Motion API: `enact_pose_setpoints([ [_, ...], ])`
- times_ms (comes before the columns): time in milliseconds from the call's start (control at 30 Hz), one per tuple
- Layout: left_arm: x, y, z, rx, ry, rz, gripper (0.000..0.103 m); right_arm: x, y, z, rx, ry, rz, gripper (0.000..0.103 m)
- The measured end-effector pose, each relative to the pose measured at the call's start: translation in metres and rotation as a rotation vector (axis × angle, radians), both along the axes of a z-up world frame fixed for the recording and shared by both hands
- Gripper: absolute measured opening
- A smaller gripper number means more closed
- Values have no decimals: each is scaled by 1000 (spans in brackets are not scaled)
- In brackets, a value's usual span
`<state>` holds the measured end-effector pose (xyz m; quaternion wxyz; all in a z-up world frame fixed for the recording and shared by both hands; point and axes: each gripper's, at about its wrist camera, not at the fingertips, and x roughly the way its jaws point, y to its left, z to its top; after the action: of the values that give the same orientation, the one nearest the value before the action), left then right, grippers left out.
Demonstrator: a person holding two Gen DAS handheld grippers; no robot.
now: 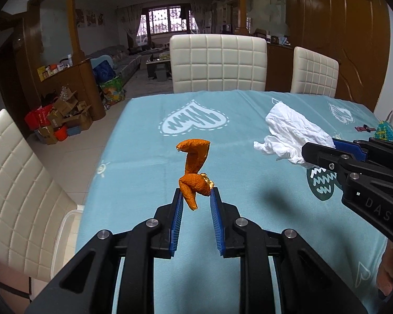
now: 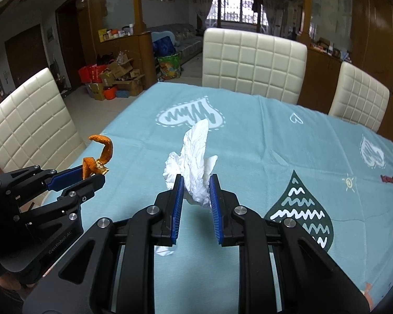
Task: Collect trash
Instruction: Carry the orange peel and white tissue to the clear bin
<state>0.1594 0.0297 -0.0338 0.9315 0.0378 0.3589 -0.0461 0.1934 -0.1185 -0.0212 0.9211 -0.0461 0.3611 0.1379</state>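
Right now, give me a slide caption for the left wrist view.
Left gripper lifts orange peel above the blue tablecloth while right gripper holds a crumpled tissue.

Curled orange peel [image 1: 194, 172] – pinched upright between jaws, crumpled white tissue [image 2: 194, 162] – likewise held, both above table

Counts: 1 curled orange citrus peel [image 1: 194, 168], 1 crumpled white paper tissue [image 2: 196, 162]. 2 black two-finger grippers w/ blue ribbed pads, left [image 1: 196, 192] & right [image 2: 196, 180]. 3 cream quilted leather chairs [image 2: 254, 64] around 1 table w/ light-blue patterned cloth [image 2: 275, 141]. Approx. 1 heap of brown cardboard boxes [image 2: 118, 78]; box nr. can't be told.
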Motion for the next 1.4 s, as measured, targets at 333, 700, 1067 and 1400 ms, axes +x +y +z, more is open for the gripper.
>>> enact_pose_setpoints([
  [333,-35,50,11,4,-59,73,21,-23,51,18,-29,-39,70,23],
  [700,-66,134,9,-10,-87,224,22,-44,139,26,-77,-63,201,23],
  [1067,-83,203,-8,-43,-67,334,21,-53,215,13,-114,-42,300,23],
  [1400,-86,236,-25,-42,-40,387,28,-52,250,-1,-131,-16,334,25],
])
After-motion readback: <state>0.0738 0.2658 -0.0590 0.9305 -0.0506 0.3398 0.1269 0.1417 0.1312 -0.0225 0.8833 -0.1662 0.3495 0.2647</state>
